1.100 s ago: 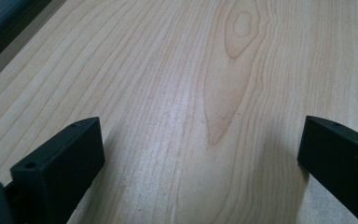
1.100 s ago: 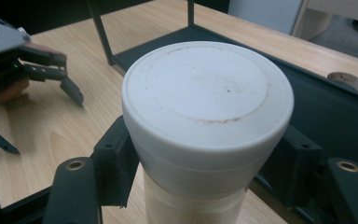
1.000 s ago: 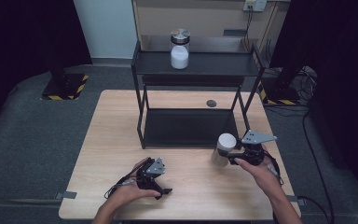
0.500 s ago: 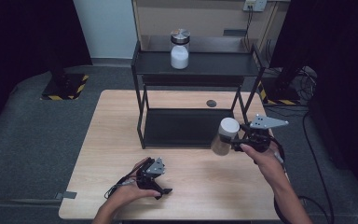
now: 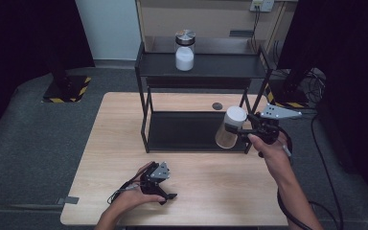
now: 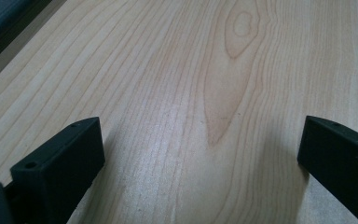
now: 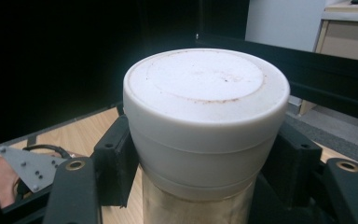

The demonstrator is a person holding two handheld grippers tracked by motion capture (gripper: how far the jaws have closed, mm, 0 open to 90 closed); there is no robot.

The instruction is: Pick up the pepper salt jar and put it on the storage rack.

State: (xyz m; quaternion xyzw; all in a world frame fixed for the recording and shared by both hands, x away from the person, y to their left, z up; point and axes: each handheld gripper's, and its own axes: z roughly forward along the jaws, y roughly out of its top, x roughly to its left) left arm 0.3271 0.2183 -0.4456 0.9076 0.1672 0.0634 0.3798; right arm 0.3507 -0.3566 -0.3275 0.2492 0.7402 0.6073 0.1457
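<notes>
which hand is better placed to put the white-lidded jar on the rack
Right. The right gripper already clamps the jar, lifted beside the rack. The left gripper rests open on the table, far from both.

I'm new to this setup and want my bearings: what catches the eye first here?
The white-lidded jar stands out, clamped just under its lid by the right gripper and held off the table in front of the black rack. A second jar of white powder stands on the rack's top shelf. The left gripper rests on the wooden table, jaws open.
</notes>
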